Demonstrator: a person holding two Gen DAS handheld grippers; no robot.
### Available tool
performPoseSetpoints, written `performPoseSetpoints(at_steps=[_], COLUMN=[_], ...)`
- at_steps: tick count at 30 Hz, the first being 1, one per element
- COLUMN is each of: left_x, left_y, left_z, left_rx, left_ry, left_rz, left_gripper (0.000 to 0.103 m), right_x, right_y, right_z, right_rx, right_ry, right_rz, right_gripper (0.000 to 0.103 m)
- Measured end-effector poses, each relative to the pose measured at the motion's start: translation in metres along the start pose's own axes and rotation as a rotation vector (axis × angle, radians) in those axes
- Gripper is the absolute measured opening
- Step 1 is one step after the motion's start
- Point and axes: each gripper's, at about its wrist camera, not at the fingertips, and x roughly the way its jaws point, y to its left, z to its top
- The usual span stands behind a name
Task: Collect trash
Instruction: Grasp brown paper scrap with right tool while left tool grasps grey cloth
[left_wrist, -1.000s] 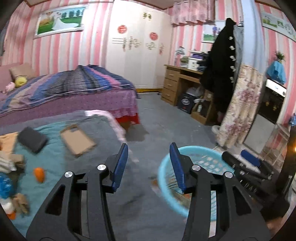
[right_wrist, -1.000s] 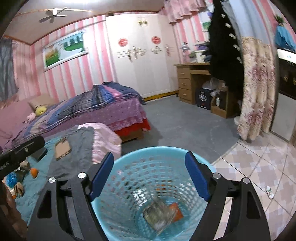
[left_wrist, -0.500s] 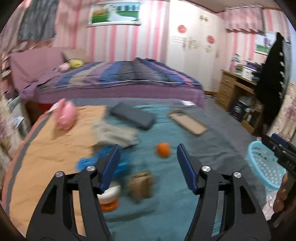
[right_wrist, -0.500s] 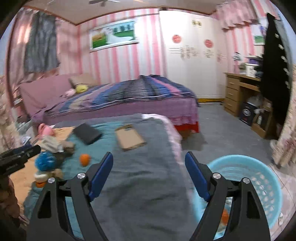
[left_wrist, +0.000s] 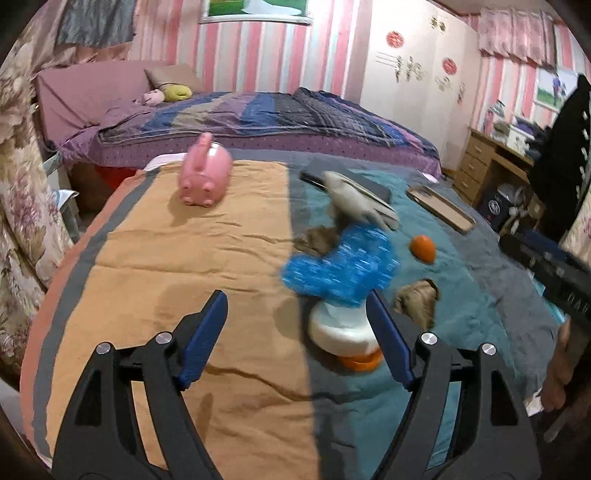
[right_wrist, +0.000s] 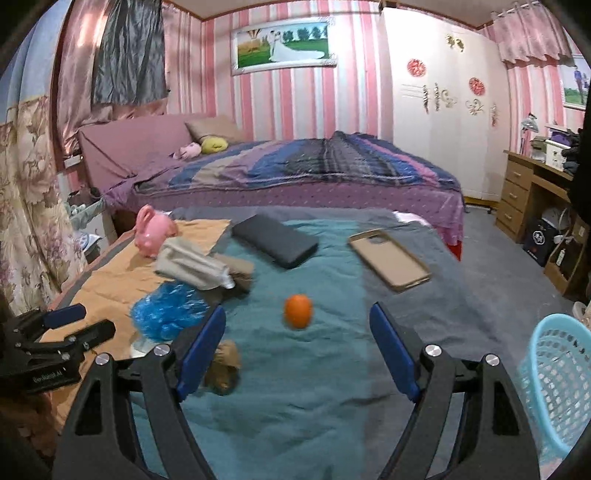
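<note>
Loose items lie on the covered bed surface: a crumpled blue plastic wrapper (left_wrist: 341, 264) (right_wrist: 168, 312), a white cup with an orange lid (left_wrist: 343, 332) lying just ahead of my left gripper (left_wrist: 297, 338), a brown crumpled paper (left_wrist: 417, 299) (right_wrist: 221, 367), and an orange fruit (left_wrist: 423, 248) (right_wrist: 298, 311). My left gripper is open and empty, close to the white cup. My right gripper (right_wrist: 297, 349) is open and empty, just short of the orange fruit. The light blue trash basket (right_wrist: 557, 373) stands on the floor at the right.
A pink piggy bank (left_wrist: 205, 175) (right_wrist: 151, 230), a dark flat case (right_wrist: 275, 240), a tan phone case (right_wrist: 389, 258) and folded grey cloth (right_wrist: 192, 264) lie further back. A second bed (right_wrist: 295, 166), wardrobe (right_wrist: 443, 110) and wooden desk (right_wrist: 532, 192) stand behind.
Both grippers have swung left, away from the basket and over the bed surface. The left one has come down close to the blue wrapper and white cup. Both stay open.
</note>
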Motion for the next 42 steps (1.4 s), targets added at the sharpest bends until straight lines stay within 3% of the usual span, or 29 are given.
performPoseSetpoints(at_steps=[7, 13, 17, 19, 24, 28, 34, 38, 40, 42], left_x=[-0.001, -0.003, -0.002, -0.002, -0.006, 0.001, 0.028, 0.056, 0.066, 0.074], left_y=[0.028, 0.030, 0.036, 0.038, 0.026, 0.008, -0.025, -0.042, -0.048, -0.049], left_z=[0.005, -0.002, -0.002, -0.002, 0.007, 0.023, 0.046, 0.057, 0.059, 0.060], left_rx=[-0.085, -0.059, -0.068, -0.072, -0.068, -0.061, -0.081, -0.077, -0.067, -0.069], left_ry=[-0.003, 0.007, 0.008, 0.007, -0.029, -0.048, -0.024, 0.021, 0.042, 0.062], left_rz=[0.008, 0.024, 0.026, 0.020, -0.006, -0.041, -0.101, -0.104, -0.112, -0.116], left_gripper=[0.077, 0.078, 0.079, 0.079, 0.079, 0.079, 0.079, 0.077, 0.067, 0.040], right_x=[0.034, 0.064, 0.081, 0.084, 0.075, 0.055, 0.047, 0.043, 0.041, 0.038], right_y=[0.042, 0.060, 0.063, 0.067, 0.064, 0.040, 0.022, 0.016, 0.010, 0.005], right_z=[-0.013, -0.025, -0.030, -0.030, -0.027, -0.008, 0.009, 0.010, 0.012, 0.013], right_rx=[-0.055, -0.117, -0.108, -0.107, -0.124, -0.063, -0.086, -0.091, -0.098, -0.098], right_ry=[0.125, 0.237, 0.310, 0.326, 0.281, 0.155, 0.090, 0.085, 0.079, 0.075], right_rz=[0.051, 0.032, 0.064, 0.097, 0.067, 0.031, 0.001, -0.007, -0.012, -0.014], right_gripper=[0.079, 0.078, 0.061, 0.047, 0.040, 0.040, 0.040, 0.041, 0.041, 0.041])
